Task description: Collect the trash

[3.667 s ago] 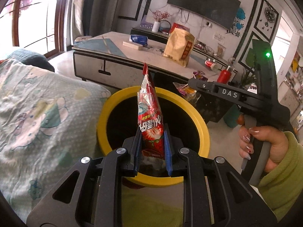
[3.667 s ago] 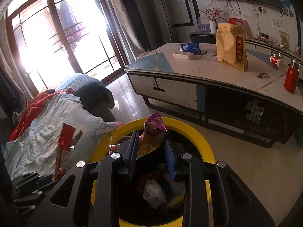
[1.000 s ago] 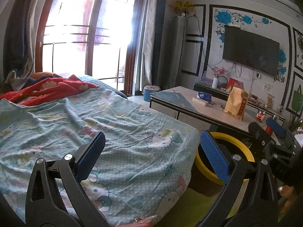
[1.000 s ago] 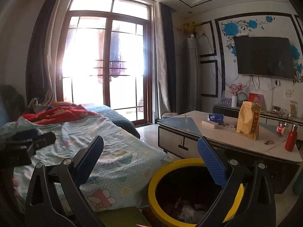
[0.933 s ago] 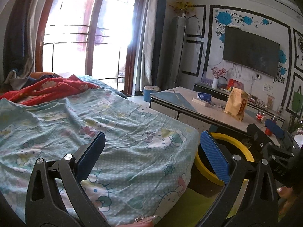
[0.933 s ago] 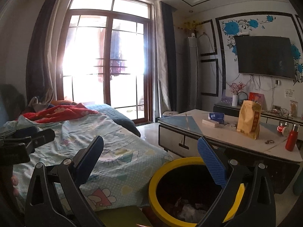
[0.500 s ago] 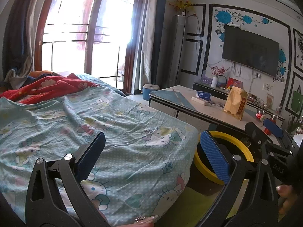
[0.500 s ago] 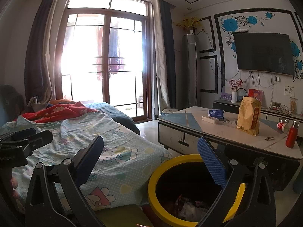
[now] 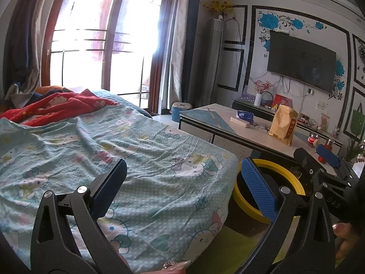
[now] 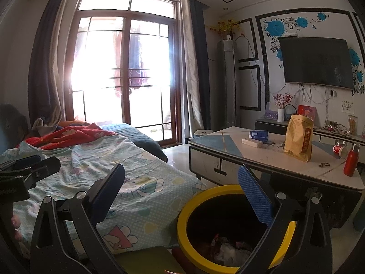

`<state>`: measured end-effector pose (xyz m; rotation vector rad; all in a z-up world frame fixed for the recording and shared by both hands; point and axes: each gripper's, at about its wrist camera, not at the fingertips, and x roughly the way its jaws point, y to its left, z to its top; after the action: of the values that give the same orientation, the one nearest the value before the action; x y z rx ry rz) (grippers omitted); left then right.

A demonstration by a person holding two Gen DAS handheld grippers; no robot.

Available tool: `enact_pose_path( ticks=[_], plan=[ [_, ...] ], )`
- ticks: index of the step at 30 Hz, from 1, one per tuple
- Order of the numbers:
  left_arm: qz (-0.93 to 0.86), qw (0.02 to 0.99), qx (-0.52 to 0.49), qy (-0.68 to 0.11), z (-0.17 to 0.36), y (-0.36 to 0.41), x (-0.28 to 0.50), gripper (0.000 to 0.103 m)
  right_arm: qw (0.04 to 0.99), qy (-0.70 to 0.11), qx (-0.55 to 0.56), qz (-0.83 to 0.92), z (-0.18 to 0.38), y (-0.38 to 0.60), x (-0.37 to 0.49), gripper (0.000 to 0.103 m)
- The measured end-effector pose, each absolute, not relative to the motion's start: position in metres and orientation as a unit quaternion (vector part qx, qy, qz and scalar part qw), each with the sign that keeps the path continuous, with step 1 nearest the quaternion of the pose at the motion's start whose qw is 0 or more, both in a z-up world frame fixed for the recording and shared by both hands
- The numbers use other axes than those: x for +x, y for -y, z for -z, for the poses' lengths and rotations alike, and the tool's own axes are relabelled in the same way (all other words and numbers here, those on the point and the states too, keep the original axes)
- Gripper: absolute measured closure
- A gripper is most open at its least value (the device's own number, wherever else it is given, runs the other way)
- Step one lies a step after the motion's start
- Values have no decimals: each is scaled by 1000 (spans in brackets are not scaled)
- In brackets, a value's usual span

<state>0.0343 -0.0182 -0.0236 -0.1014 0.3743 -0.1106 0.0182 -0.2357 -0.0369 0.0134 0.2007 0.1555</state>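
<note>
The left gripper [image 9: 182, 182] has its blue-padded fingers [image 9: 257, 194] spread wide with nothing between them; they frame the rumpled cartoon-cat bedsheet [image 9: 148, 159] on the bed. The right gripper [image 10: 181, 186] is likewise spread wide and empty, its fingers [image 10: 255, 196] reaching out over the near edge of the trash bin.

The trash bin [image 10: 182, 219], black with a yellow rim, stands on the floor just beside the foot of the bed and in front of the desk [image 10: 273, 159]. Crumpled wrappers [image 10: 224, 248] lie at the bottom of it, seen through the right wrist view. In the left wrist view the same bin [image 9: 294, 182] sits to the right of the sheet, and the right gripper's black frame [image 9: 328, 182] hangs beside it, with a person's fingertip [image 9: 342, 230] showing at the lower right.

On the desk stand a tall yellow paper bag [image 10: 298, 137], a blue packet [image 10: 259, 134], a white flat box [image 10: 252, 142] and a red bottle [image 10: 351, 159] near the right end. A red blanket [image 10: 68, 137] lies bunched at the head of the bed. A dark television [image 10: 317, 61] hangs on the wall behind the desk, and a bright glass door [image 10: 123, 80] fills the far side of the room.
</note>
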Motion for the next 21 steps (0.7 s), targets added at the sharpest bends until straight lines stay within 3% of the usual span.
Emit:
enact_pose_path(
  ticks=[21],
  plan=[
    [55, 980, -49, -183, 23, 20, 33, 11, 992, -102, 10, -74, 38, 235, 18, 6]
  ],
)
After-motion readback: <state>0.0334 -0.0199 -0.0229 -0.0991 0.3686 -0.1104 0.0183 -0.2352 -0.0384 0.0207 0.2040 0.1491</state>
